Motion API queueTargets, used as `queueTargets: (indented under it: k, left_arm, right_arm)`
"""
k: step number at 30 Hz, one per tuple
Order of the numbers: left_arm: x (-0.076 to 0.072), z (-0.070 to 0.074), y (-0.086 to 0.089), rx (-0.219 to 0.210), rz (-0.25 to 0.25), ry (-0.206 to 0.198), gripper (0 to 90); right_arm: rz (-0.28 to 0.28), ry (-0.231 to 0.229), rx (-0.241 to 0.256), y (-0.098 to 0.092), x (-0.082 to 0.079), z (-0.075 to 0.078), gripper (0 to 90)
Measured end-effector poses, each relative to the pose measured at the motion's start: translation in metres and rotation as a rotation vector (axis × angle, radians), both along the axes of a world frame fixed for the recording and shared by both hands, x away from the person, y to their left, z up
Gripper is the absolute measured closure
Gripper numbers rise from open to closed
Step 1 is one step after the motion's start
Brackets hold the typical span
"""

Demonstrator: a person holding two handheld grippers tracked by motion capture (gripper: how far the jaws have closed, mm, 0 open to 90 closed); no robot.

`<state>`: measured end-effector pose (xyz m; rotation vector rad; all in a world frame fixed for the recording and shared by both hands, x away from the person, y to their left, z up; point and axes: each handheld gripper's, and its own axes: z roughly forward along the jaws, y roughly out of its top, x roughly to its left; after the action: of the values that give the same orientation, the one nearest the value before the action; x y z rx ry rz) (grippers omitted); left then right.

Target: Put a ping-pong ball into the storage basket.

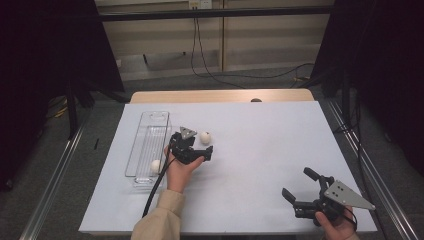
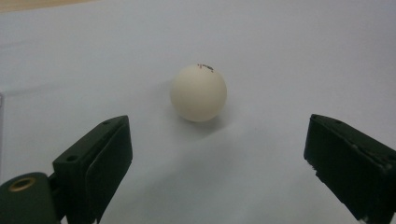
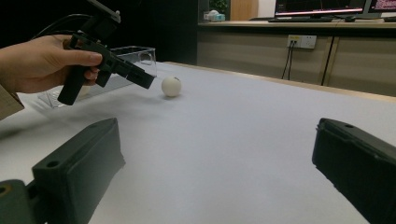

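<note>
- High view: the white table sheet [image 1: 260, 150] lies under both claws, reaching well beyond them on every side.
- The clear plastic tray [image 1: 148, 131] stands long and narrow just to the left of the left claw [image 1: 197, 145], its near end beside the hand that holds that claw.
- The right claw [image 1: 298, 186] is at the near right corner of the sheet, well apart from the left one; its jaws are spread wide with nothing between them, and the right gripper view shows only bare sheet in the gap.
- The left claw is also gaping wide and has hold of nothing; in the left gripper view [image 2: 217, 154] its two black pads stand far to either side.
- A white ball [image 1: 205, 137] rests on the sheet just ahead of the left claw's tips, centred between the jaws but beyond them, not touching either.
- A second white ball [image 1: 156, 165] lies inside the tray's near end, left of the left claw.
</note>
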<state>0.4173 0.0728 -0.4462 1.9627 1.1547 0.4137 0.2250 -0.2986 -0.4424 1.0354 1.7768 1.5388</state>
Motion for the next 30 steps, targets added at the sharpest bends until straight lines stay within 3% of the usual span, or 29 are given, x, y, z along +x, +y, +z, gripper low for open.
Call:
queueTargets:
  k: [30]
  left_arm:
    - [0.0058, -0.0026, 0.0021, -0.014, 0.012, -0.001, 7.8]
  right_arm:
    - [-0.001, -0.001, 0.002, 0.0003, -0.0001, 0.0002, 1.0]
